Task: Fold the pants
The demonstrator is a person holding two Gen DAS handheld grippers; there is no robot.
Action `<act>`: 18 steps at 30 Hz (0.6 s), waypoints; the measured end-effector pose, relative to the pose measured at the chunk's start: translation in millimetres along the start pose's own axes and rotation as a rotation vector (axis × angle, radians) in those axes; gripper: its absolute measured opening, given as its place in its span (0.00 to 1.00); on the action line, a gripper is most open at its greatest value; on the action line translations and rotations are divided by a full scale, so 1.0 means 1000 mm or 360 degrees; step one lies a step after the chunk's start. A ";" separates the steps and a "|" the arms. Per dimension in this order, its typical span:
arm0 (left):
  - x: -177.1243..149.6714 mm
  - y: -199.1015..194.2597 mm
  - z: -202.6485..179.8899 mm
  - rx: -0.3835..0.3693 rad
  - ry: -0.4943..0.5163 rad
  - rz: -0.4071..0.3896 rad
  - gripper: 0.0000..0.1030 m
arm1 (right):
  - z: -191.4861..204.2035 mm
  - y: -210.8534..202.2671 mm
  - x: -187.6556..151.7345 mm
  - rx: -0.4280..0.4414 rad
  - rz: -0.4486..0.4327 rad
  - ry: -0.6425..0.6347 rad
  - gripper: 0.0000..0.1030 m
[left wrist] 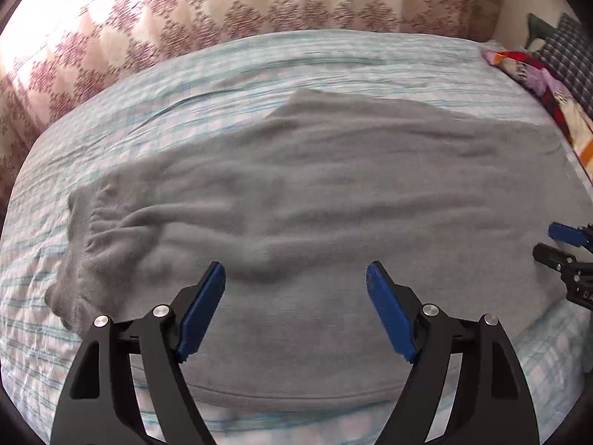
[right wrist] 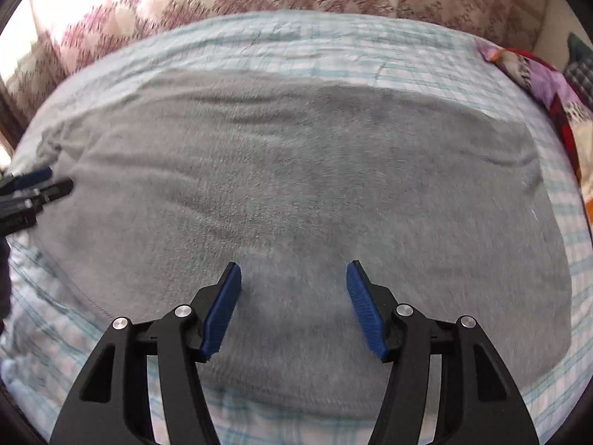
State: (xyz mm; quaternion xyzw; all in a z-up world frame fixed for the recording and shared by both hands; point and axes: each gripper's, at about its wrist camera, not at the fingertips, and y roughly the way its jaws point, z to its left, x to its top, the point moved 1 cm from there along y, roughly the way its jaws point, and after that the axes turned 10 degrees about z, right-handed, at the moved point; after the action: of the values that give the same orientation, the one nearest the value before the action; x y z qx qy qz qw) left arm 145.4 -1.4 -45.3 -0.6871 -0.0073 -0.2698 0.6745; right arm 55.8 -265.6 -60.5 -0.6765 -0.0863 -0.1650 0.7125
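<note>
Grey fleece pants (left wrist: 315, 193) lie spread flat across the bed, the gathered elastic waistband (left wrist: 85, 244) at the left in the left wrist view. My left gripper (left wrist: 295, 276) hovers over the pants near their front edge, open, with nothing between its blue pads. In the right wrist view the same grey pants (right wrist: 296, 185) fill the middle, and my right gripper (right wrist: 293, 274) hangs above them, open and holding nothing. Each gripper shows at the edge of the other's view: the right gripper (left wrist: 567, 248) at the right, the left gripper (right wrist: 33, 189) at the left.
A pale blue checked bedsheet (left wrist: 259, 59) covers the bed. A patterned curtain (left wrist: 222, 0) hangs behind the far edge. A colourful quilt (left wrist: 533, 78) and a dark checked cushion (left wrist: 570, 55) lie at the far right.
</note>
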 end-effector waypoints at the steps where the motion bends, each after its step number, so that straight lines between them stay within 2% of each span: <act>1: 0.001 0.000 -0.007 -0.0015 0.0021 -0.0001 0.78 | -0.008 -0.007 -0.004 0.0002 -0.0025 0.0043 0.58; 9: 0.006 0.007 -0.069 -0.0114 0.0151 0.0023 0.78 | -0.089 -0.046 -0.039 0.0049 -0.0096 0.0476 0.58; 13: 0.007 0.007 -0.093 -0.0139 0.0208 0.0024 0.78 | -0.131 -0.063 -0.062 -0.0023 -0.0129 0.0645 0.58; 18: 0.011 0.004 -0.117 -0.0151 0.0275 0.0021 0.78 | -0.171 -0.065 -0.082 -0.0082 -0.0124 0.0807 0.58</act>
State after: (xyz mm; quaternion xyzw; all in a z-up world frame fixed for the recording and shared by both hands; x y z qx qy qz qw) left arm 114.2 -114.8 -51.4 -0.6925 0.0684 -0.3236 0.6411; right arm -61.0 -427.7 -40.1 -0.6277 0.0733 -0.3589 0.6869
